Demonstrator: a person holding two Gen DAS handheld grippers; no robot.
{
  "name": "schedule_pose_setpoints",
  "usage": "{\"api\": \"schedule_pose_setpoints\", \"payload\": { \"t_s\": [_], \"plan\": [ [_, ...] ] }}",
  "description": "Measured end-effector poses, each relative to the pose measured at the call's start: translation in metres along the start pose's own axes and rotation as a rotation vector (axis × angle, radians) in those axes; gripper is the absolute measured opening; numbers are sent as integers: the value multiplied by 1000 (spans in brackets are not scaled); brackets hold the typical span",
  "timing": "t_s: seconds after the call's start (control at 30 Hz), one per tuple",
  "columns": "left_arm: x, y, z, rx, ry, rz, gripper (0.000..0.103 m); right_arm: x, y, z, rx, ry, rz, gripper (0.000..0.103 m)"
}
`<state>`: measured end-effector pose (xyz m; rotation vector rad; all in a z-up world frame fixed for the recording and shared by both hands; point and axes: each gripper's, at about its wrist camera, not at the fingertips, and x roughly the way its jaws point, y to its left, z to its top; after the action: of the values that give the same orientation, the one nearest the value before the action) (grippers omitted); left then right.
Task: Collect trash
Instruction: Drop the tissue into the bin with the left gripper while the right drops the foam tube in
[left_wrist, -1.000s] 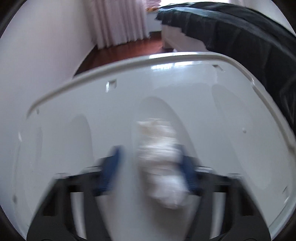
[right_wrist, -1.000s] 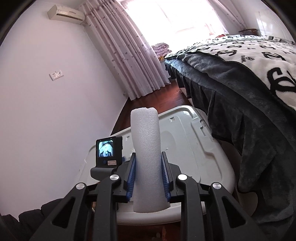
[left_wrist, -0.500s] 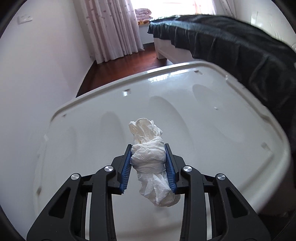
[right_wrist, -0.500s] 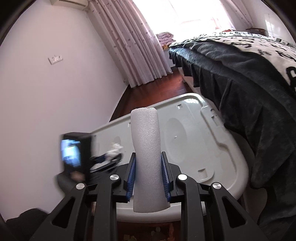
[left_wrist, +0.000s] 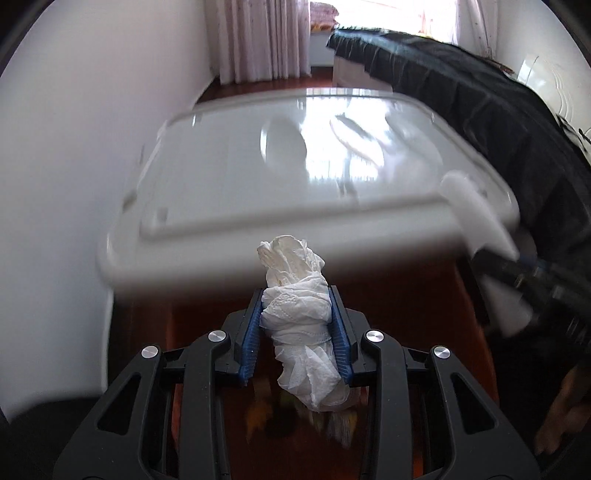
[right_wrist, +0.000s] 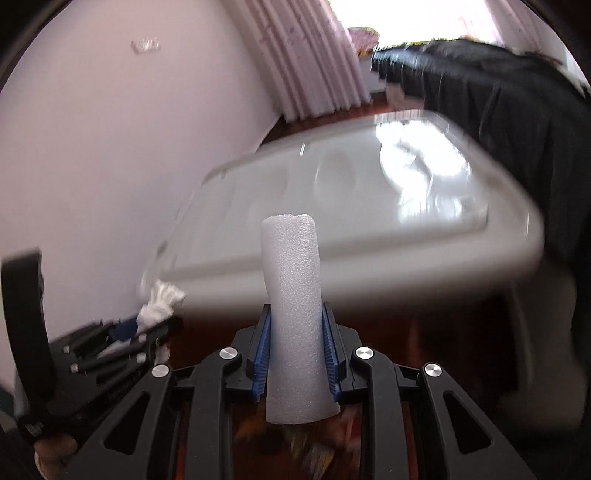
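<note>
So the tissue wad (left_wrist: 299, 325) is jammed right between the blue pads (left_wrist: 249, 343) of the left gripper (left_wrist: 297, 332), which is clamped on it. It's a crumpled white lump, and it pokes out past the tips at the top and hangs out the back end too, so the pads only pinch its middle. From the right wrist view you can see the same wad (right_wrist: 159, 304) off at the lower left, sticking out of the left gripper's (right_wrist: 147, 325) nose.

The foam tube (right_wrist: 293, 321) is in the right gripper (right_wrist: 293, 347), squeezed tight between its pads (right_wrist: 261, 354). It stands pretty much straight along the fingers, with a good chunk reaching past the tips and a short stub behind them. In the left wrist view the tube (left_wrist: 480, 236) shows up blurry at the right edge.

Both grippers sit over dark red wood floor (left_wrist: 406, 302), just short of the near edge of a big white bin lid (left_wrist: 295, 166). Below the tissue there's a blurry colourful mess (left_wrist: 295, 417), can't tell what it is. Same kind of smear under the tube (right_wrist: 314, 450).

Further out: white wall (right_wrist: 110, 147) to the left, pinkish curtains (right_wrist: 314, 74) at the back, and a bed with a dark cover (left_wrist: 498, 110) along the right.
</note>
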<state>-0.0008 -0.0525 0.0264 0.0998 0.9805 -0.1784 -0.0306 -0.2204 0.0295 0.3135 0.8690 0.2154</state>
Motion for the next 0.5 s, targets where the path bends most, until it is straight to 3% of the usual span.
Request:
{"api": "schedule_pose_setpoints", "payload": {
  "t_s": [0.13, 0.2, 0.3, 0.5],
  "plan": [
    [6, -1, -56, -37, 50, 1, 33, -1, 12, -50, -6, 38, -35, 26],
    [25, -3, -78, -27, 127, -14, 33, 10, 16, -64, -28, 85, -70, 26],
    [46, 1, -86, -28, 190, -5, 33, 28, 16, -70, -59, 154, -113, 26],
    [62, 5, -89, -52, 227, -15, 33, 50, 13, -86, -72, 243, -152, 26]
  ]
}}
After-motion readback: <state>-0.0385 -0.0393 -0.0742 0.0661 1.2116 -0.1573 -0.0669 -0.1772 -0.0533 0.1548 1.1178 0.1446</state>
